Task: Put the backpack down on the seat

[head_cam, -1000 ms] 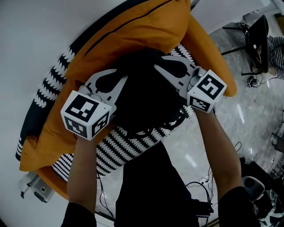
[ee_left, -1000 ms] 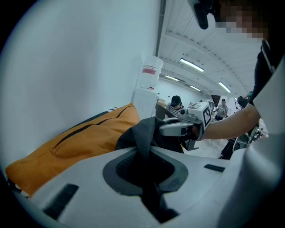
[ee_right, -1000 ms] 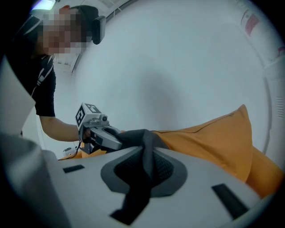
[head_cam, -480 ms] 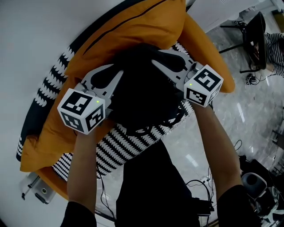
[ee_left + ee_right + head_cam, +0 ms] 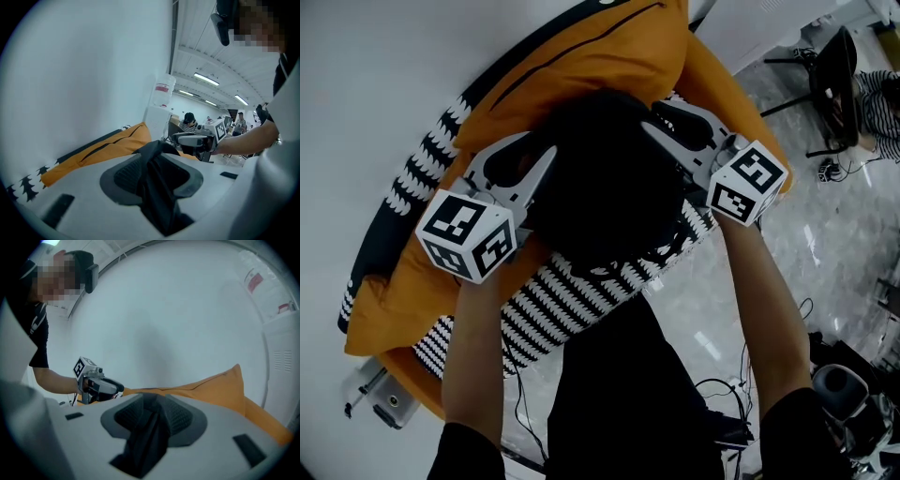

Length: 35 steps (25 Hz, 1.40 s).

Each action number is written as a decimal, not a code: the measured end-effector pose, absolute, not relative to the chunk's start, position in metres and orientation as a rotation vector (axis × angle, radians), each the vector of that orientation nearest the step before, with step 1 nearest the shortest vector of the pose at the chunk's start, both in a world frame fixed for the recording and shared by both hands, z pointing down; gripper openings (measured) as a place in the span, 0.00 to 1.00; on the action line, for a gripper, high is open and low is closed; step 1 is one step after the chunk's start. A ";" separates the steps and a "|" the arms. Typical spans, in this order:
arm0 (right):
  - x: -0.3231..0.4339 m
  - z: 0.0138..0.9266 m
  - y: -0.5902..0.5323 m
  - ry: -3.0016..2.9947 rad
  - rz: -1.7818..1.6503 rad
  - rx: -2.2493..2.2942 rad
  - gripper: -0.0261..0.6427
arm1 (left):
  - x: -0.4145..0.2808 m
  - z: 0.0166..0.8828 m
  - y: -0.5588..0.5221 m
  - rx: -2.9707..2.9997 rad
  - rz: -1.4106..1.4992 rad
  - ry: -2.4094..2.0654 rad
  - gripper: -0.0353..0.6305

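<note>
The left gripper (image 5: 530,173) has just been opened and is released, yet a fold of black cloth is seen lying loosely between its jaws. If the gripper is drawn back carelessly, that fold could be snagged. The backpack (image 5: 605,178) appears to be set on the orange seat (image 5: 581,56), against its plump back cushion and over a striped throw (image 5: 572,300). Limp and rounded as it is, it could be dragged or tipped toward the front edge. The right gripper (image 5: 675,131) has likewise just been opened, with a strap slack in its gap, so the same risk is posed. The bag is matte woven cloth, the throw is knitted in black and white, and the pads are ribbed dark rubber in pale plastic.
</note>
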State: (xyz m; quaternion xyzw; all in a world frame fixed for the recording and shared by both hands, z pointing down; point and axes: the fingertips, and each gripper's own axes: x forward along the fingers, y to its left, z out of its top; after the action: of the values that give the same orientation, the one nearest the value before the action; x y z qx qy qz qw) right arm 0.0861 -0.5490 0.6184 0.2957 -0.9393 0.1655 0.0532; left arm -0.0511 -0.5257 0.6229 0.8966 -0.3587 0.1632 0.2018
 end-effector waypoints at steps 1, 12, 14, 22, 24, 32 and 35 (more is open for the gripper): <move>0.089 0.611 -0.548 -2.865 0.498 0.911 0.24 | -0.050 0.618 -0.524 2.510 0.448 -1.003 0.25; 0.087 0.512 -0.503 -2.992 0.369 0.836 0.12 | -0.028 0.531 -0.475 2.596 0.230 -0.908 0.17; 0.088 0.493 -0.493 -3.008 0.358 0.834 0.11 | -0.025 0.514 -0.465 2.593 0.169 -0.889 0.13; 0.079 0.443 -0.445 -3.020 0.238 0.688 0.09 | -0.018 0.455 -0.429 2.618 -0.001 -0.914 0.10; 0.077 0.428 -0.435 -3.049 0.229 0.662 0.09 | -0.017 0.439 -0.420 2.642 -0.034 -0.923 0.09; 0.091 0.375 -0.377 -3.180 0.372 0.744 0.09 | -0.004 0.397 -0.365 2.689 -0.071 -0.884 0.09; 0.090 0.369 -0.351 -3.186 0.411 0.724 0.09 | -0.002 0.384 -0.343 2.696 -0.085 -0.866 0.09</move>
State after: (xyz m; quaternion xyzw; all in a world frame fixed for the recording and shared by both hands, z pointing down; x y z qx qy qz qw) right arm 0.0901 -0.3514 0.3694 0.2193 -0.9647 0.1246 -0.0756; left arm -0.0020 -0.3430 0.3843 0.9404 -0.3019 -0.0295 0.1538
